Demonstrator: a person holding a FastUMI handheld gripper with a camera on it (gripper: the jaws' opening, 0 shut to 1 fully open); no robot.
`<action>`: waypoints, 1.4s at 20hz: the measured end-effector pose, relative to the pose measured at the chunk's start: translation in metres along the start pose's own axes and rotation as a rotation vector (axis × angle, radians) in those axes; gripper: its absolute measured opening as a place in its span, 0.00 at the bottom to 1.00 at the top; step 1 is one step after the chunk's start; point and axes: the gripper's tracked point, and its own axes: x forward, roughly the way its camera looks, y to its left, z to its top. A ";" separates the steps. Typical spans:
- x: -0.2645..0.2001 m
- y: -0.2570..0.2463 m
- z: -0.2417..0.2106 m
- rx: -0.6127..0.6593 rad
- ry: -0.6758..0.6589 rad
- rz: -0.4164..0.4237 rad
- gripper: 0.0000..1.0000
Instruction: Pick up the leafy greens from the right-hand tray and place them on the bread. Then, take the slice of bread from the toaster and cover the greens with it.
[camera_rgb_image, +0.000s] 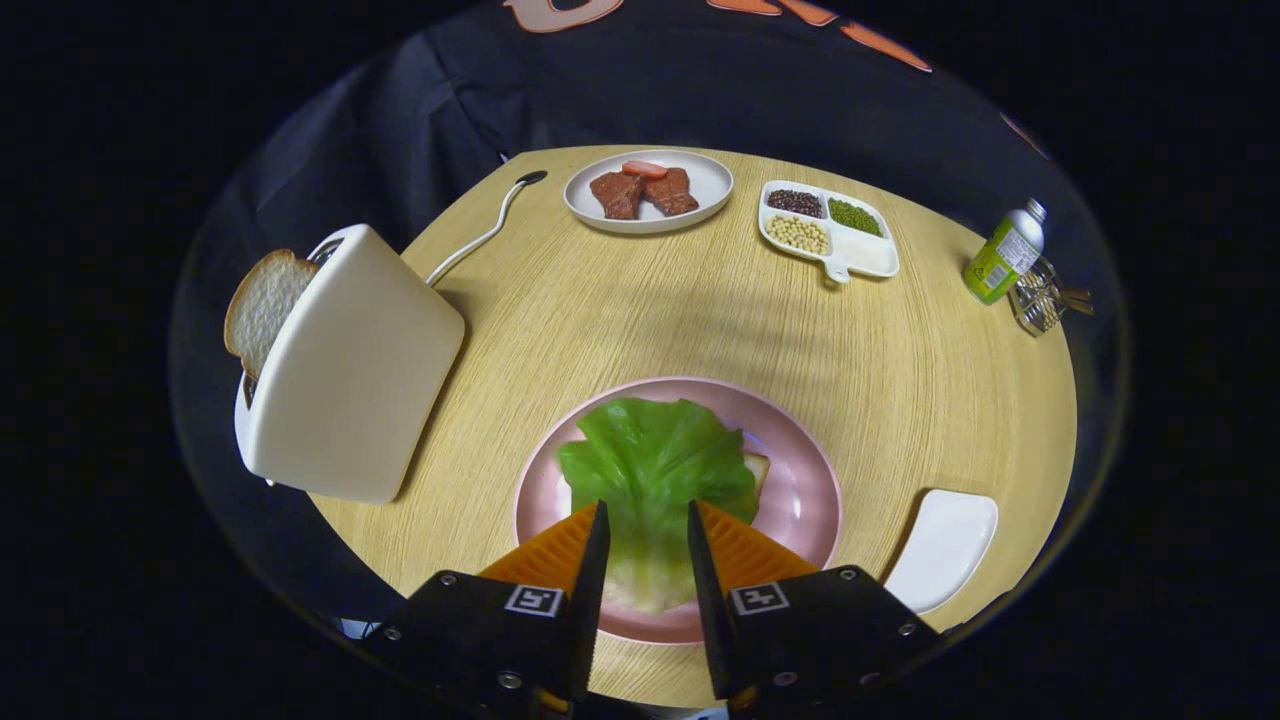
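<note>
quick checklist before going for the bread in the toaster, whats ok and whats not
1. Green lettuce leaf lies on the bread slice on the pink round plate: ok; a corner of that bread peeks out beside the leaf.
2. Gripper free of the leaf: cannot tell; its fingers stand apart with the leaf's pale stem end between them, and contact is unclear.
3. White bread slice stands up out of the cream toaster: ok, its top is exposed for grasping.
4. Path from plate to toaster over the wooden table: ok, nothing stands between.
5. White toaster cord runs away behind the toaster: ok.
</note>
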 end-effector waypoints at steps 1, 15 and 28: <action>-0.007 0.003 0.005 0.013 -0.013 0.010 0.50; -0.115 0.136 0.094 -0.053 -0.165 0.185 0.88; -0.108 0.251 0.147 -0.105 -0.106 0.205 0.89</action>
